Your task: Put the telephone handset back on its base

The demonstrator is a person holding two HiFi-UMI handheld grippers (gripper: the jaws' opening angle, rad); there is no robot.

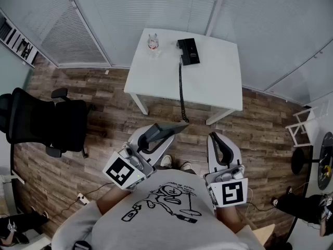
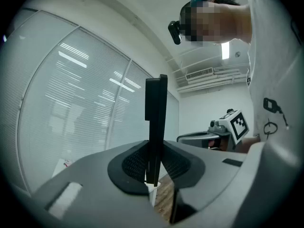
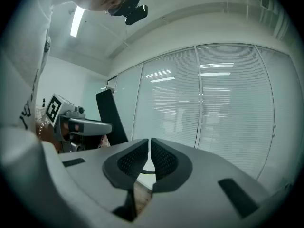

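Well back from the table (image 1: 208, 82), the left gripper (image 1: 156, 134) clamps the handset (image 1: 167, 130), its cord (image 1: 180, 87) stretched to the base (image 1: 188, 51) near the tabletop's far edge, evidently ready for return. The right gripper (image 1: 221, 145), jaws nearly together, holds nothing.

One table (image 1: 210, 79), one telephone base (image 1: 188, 51), one handset (image 1: 167, 129), one chair (image 1: 49, 125).

An office: blind-covered glass partitions (image 1: 130, 14); white desk (image 1: 208, 82); black swivel chair (image 1: 52, 124) (wood-look floor (image 1: 104, 103)).
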